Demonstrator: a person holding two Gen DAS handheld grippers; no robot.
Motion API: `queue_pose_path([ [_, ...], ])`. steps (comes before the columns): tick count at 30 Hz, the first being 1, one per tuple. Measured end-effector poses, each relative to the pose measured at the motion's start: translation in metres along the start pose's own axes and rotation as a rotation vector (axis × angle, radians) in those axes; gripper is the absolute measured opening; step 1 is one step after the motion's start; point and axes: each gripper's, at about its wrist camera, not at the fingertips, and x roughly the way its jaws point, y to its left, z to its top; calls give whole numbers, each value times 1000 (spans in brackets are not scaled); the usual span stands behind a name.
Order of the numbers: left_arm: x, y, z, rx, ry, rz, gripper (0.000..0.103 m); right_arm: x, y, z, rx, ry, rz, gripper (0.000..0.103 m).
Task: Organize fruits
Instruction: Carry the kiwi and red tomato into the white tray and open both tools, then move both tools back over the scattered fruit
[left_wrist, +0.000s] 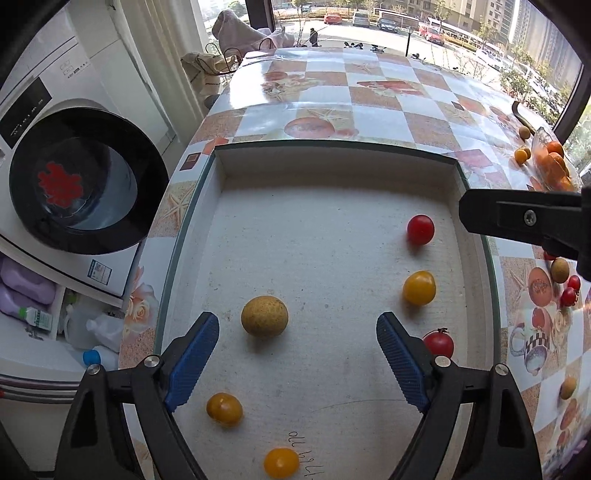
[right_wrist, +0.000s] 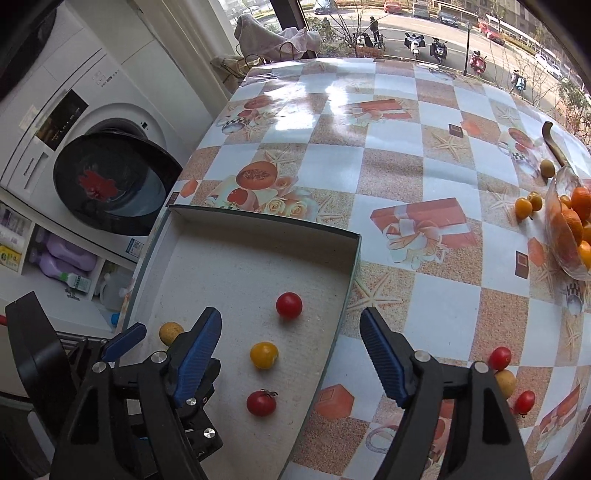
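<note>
A shallow white tray (left_wrist: 332, 162) sits at the table's left edge and holds several small fruits. My left gripper (left_wrist: 297, 318) hangs open over it, and a brownish round fruit (left_wrist: 264, 315) lies on the tray floor between its blue pads, untouched. Two yellow tomatoes (left_wrist: 224, 408) lie nearer, and red (left_wrist: 420, 229) and yellow (left_wrist: 419, 288) ones sit at the right wall. My right gripper (right_wrist: 291, 314) is open and empty above the tray's right rim (right_wrist: 347, 295), over a red tomato (right_wrist: 289, 304), a yellow one (right_wrist: 263, 355) and a stemmed red one (right_wrist: 261, 403).
Loose red tomatoes (right_wrist: 500, 357) and a brown fruit (right_wrist: 505, 382) lie on the checkered tablecloth to the right. A glass bowl (right_wrist: 554, 221) of oranges stands far right, with yellow tomatoes (right_wrist: 523, 207) beside it. A washing machine (right_wrist: 110, 177) stands left, beyond the table edge.
</note>
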Motion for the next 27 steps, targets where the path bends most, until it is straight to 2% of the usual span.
queue_pose_path([
  [8, -22, -41, 1, 70, -24, -38, 88, -27, -76, -51, 146, 38, -84, 80],
  [17, -45, -111, 13, 175, -64, -123, 88, -56, -165, -98, 304, 57, -207, 80],
  [22, -41, -152, 16, 196, -37, -187, 88, -67, -204, -115, 372, 51, -259, 80],
  [27, -28, -185, 21, 168, 11, -248, 88, -74, -235, -123, 418, 32, -299, 80],
])
